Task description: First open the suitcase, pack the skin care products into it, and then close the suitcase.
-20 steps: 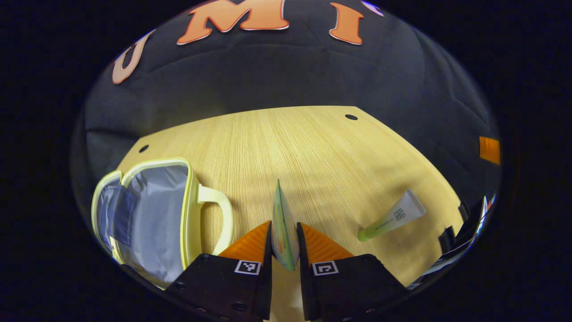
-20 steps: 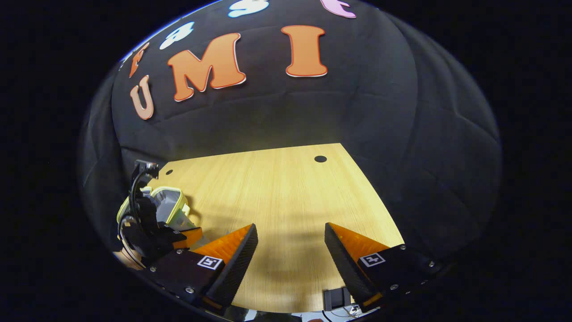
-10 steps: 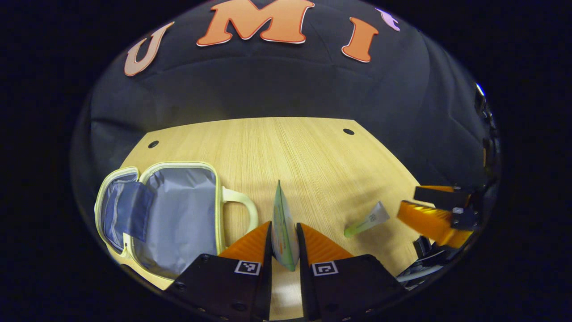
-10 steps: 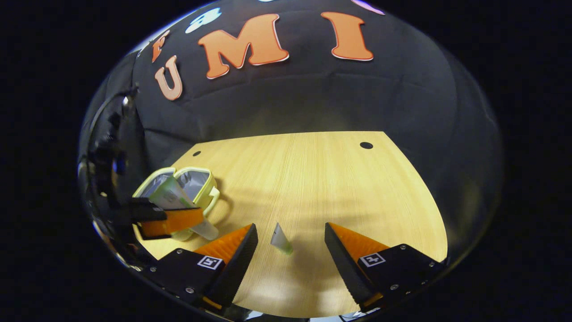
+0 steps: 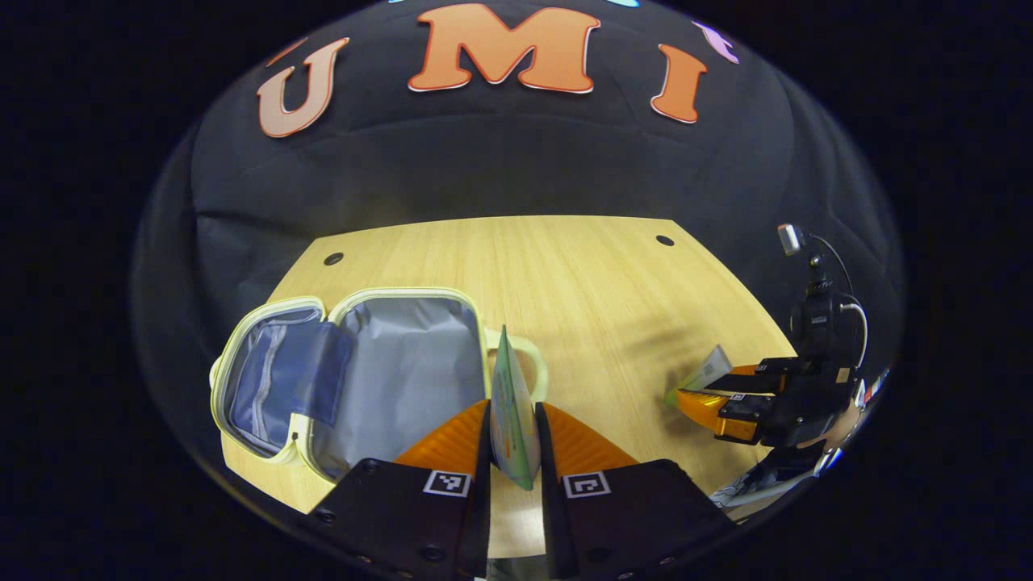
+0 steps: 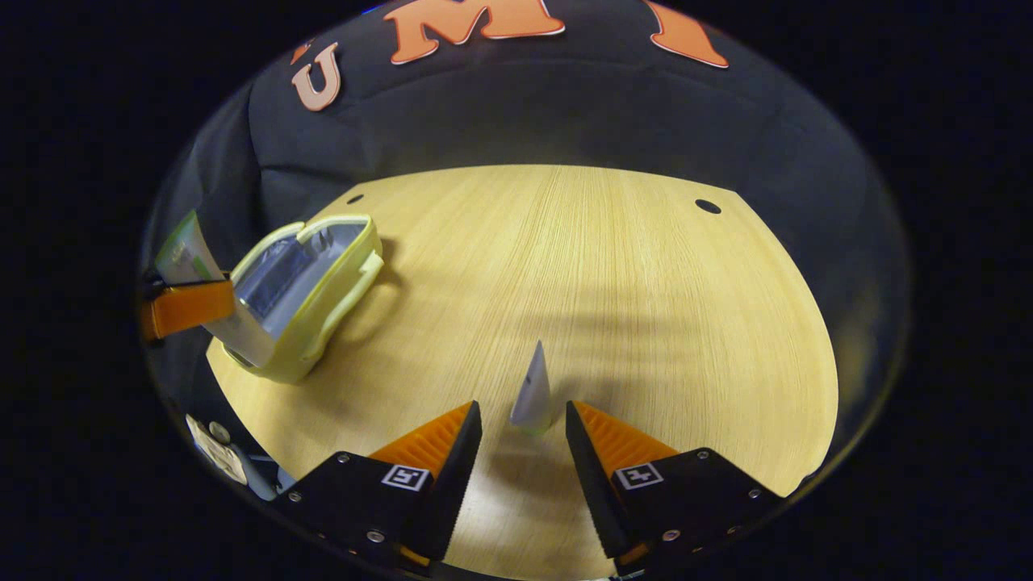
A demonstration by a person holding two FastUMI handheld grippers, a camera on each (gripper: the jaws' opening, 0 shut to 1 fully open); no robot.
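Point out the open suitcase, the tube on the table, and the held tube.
suitcase [image 5: 403, 363], left gripper view, grey lining.
tube on the table [image 6: 534, 391], right gripper view, its body.
held tube [image 5: 512, 407], left gripper view, its body.

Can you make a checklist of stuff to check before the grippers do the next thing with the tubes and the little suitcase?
1. Suitcase open and lying flat on the table: ok.
2. Left gripper shut on the flat tube: ok.
3. Suitcase lining free of other things where that tube would go: ok.
4. Right gripper open around the small tube: ok.
5. Right gripper's fingers pressing on the small tube: not ok, gaps show on both sides.
6. Small tube lying still on the table: cannot tell.
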